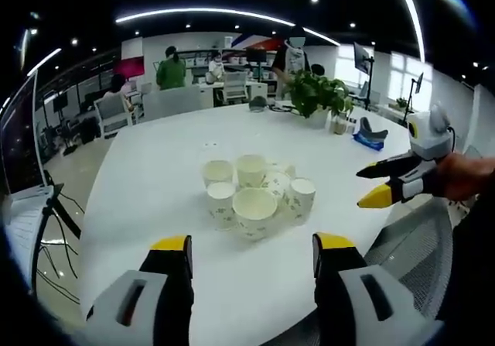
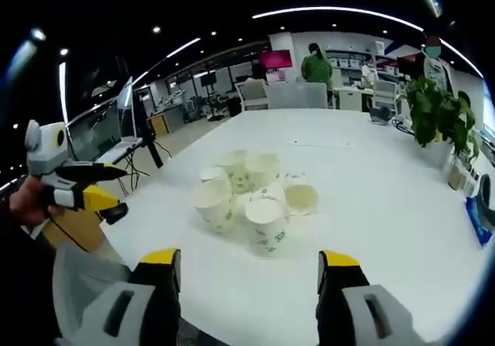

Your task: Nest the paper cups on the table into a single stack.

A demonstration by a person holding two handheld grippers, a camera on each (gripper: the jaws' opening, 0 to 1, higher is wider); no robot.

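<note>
Six or so white paper cups with a faint green print (image 1: 253, 193) sit bunched together on the broad white worktop (image 1: 155, 176), some upright and touching, at least one tipped on its side with its mouth toward you. None looks nested yet, so the stack is, by my judgement, not begun. In the left gripper view the cluster lies at twelve o'clock from your left gripper (image 1: 251, 255); in the right gripper view the same cluster (image 2: 249, 195) sits at about eleven o'clock from your right gripper (image 2: 250, 265).

You hold both sets of yellow-tipped jaws spread wide with nothing between them, and both well short of the cups, over the near edge of the worktop. That reads as a ready stance: one tool on each flank, so either can take a cup while the other steadies a base. The right gripper (image 1: 387, 185) enters the left gripper view at three o'clock, and the left one (image 2: 85, 187) appears at nine o'clock in the right gripper view, jaws parted there too.

The worktop is smooth, matt and bare around the cups (light cups may skid on it, I'd guess). A leafy green potted plant (image 1: 317, 94) stands at its far side. Beyond lies an open office with desks, monitors, people and ceiling strip lights.
</note>
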